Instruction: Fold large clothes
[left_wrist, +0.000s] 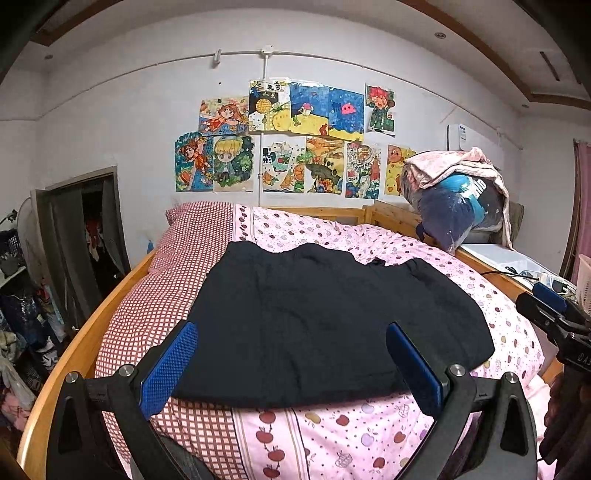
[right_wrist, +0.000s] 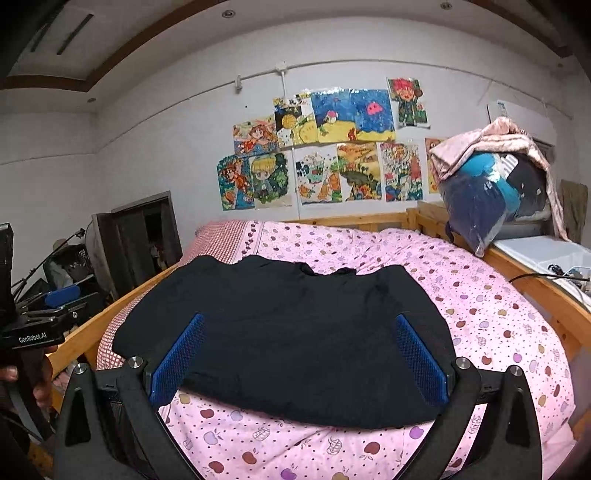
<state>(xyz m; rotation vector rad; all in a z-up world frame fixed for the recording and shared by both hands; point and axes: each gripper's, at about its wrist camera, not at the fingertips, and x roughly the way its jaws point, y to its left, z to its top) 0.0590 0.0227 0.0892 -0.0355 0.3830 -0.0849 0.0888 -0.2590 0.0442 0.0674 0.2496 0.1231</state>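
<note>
Your left gripper (left_wrist: 291, 354) and right gripper (right_wrist: 301, 350) both hover released, jaws spread wide and holding nothing. The black garment (left_wrist: 325, 317) lies flat just ahead of both jaw pairs on the pink apple-print quilt (right_wrist: 498, 332) (spread out, I judge, so its edges are easy to pinch for a fold).

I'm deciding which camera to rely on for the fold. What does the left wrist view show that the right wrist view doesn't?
Only the left wrist view shows the right tool at its right edge and the pillow's full checked front. Only the right wrist view shows the left tool, labelled GenRobot.AI, at its left edge. Both show the black garment spread flat on the pink bedding, each view's own tool open, and the wall drawings.
</note>
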